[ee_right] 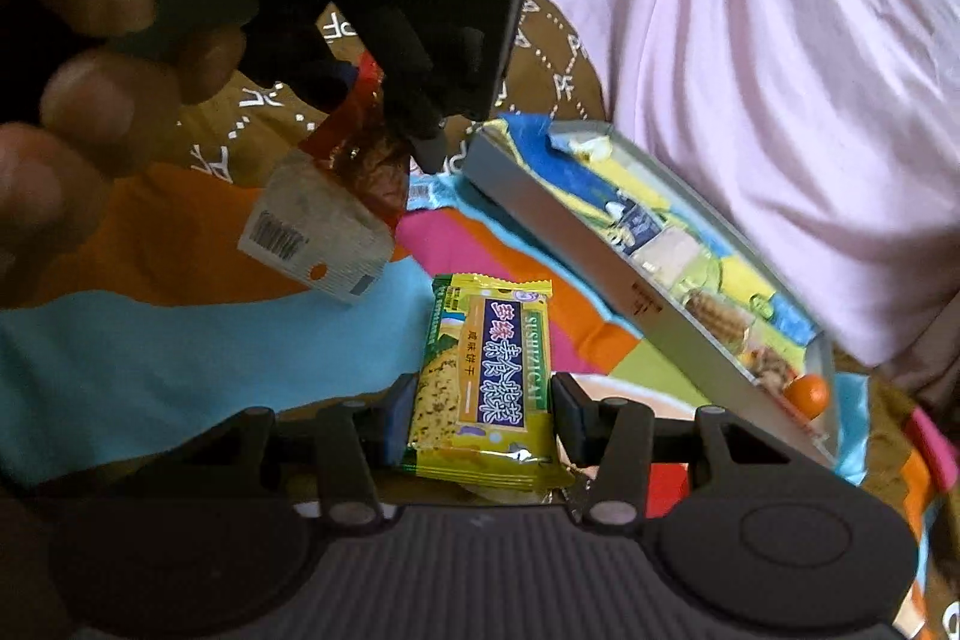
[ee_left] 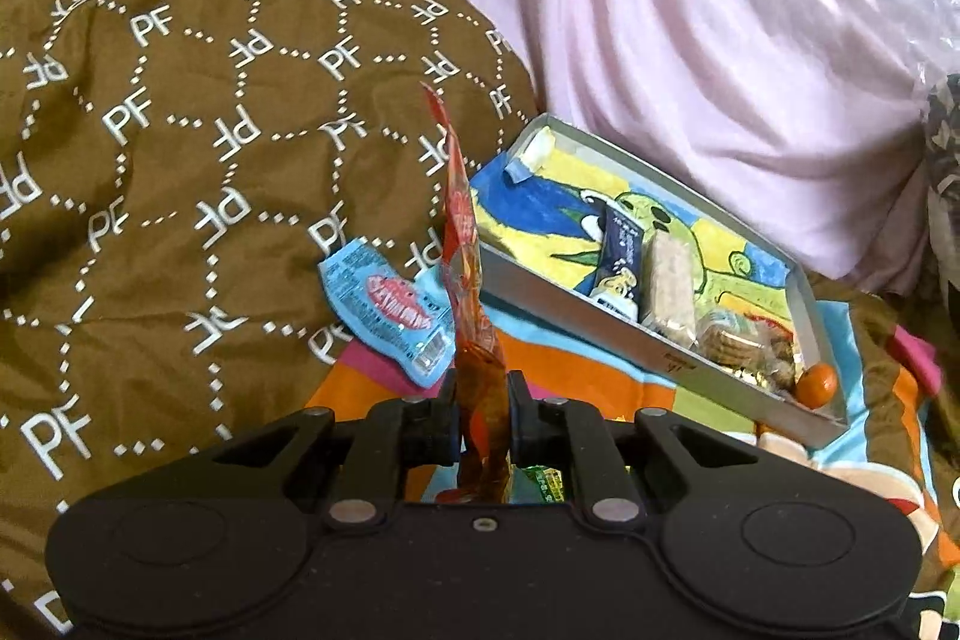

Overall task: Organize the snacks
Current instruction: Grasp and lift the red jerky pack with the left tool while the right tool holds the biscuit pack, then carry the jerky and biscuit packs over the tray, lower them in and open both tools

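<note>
— Black fingers of our left gripper (ee_left: 485,412) sit closest to us, squeezed tight on a red snack packet (ee_left: 462,244) that sticks up toward 12 o'clock.

— And our right gripper (ee_right: 483,418)?

— Its jaws sit against the two sides of a yellow-green cracker packet (ee_right: 486,382). We think it is pinching the packet. The packet lies low over the bright patchwork cloth (ee_right: 150,340).

— What do we see under it all?

— A cloth with blue, orange, pink and green patches. At 10 o'clock in the left view a brown blanket (ee_left: 180,130) with white letters lies all bumpy. A pink sheet (ee_left: 720,28) hangs at 1 o'clock.

— Where do the snacks go?

— In the grey box (ee_left: 576,316) at 3 o'clock. It has a painted picture inside. Near its close end we see a dark blue packet (ee_left: 621,259), a pale bar (ee_left: 666,280), some round cookies (ee_left: 723,337) and a small orange (ee_left: 817,381) in the corner. They lie side by side.

— Anything left out?

— A light blue packet (ee_left: 390,310) lies on the brown blanket at 9 o'clock from the red one. In the right view we see a hand (ee_right: 78,112) at 10 o'clock holding the other gripper, with the red packet dangling from it.
</note>
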### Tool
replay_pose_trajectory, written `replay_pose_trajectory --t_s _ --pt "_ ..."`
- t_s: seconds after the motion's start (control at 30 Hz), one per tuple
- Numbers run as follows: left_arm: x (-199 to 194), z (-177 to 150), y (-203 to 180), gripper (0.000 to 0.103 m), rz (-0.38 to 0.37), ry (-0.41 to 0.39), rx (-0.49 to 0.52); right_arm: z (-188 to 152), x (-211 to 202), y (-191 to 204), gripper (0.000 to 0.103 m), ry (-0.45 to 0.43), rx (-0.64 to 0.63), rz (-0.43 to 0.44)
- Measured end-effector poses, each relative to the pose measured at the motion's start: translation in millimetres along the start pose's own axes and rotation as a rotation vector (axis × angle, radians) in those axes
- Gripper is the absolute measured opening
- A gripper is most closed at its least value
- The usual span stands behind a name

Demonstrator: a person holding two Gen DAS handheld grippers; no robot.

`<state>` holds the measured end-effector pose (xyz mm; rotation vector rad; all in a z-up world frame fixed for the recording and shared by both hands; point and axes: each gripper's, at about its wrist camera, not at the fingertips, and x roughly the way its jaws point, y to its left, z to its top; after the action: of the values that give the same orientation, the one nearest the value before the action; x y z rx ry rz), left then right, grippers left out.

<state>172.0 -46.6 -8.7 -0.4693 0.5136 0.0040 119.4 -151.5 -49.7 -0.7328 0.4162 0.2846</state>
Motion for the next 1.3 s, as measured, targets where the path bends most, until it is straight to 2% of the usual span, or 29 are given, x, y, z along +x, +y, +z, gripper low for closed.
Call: replay_pose_trajectory --t_s 0.5,0.67,0.87,0.97,1.07,1.17,1.3 --pt "8 59 -30 0.014 -0.064 -0.026 0.018 3 -8 -16 0.052 -0.146 0.050 -0.099" --pt "20 83 -40 0.014 -0.076 -0.012 0.060 7 -5 -31 0.052 -0.191 0.104 -0.143" --pt "53 113 -60 0.014 -0.115 0.048 0.154 19 13 -70 0.052 -0.245 0.192 -0.236" --pt "74 121 -74 0.014 -0.119 0.066 0.200 24 25 -95 0.052 -0.247 0.271 -0.276" --pt "97 127 -85 0.014 -0.110 0.079 0.205 23 41 -120 0.052 -0.227 0.359 -0.307" --pt "120 133 -94 0.014 -0.108 0.116 0.197 15 59 -145 0.052 -0.192 0.468 -0.324" --pt "147 134 -109 0.014 -0.072 0.170 0.265 1 80 -165 0.052 -0.147 0.556 -0.326"
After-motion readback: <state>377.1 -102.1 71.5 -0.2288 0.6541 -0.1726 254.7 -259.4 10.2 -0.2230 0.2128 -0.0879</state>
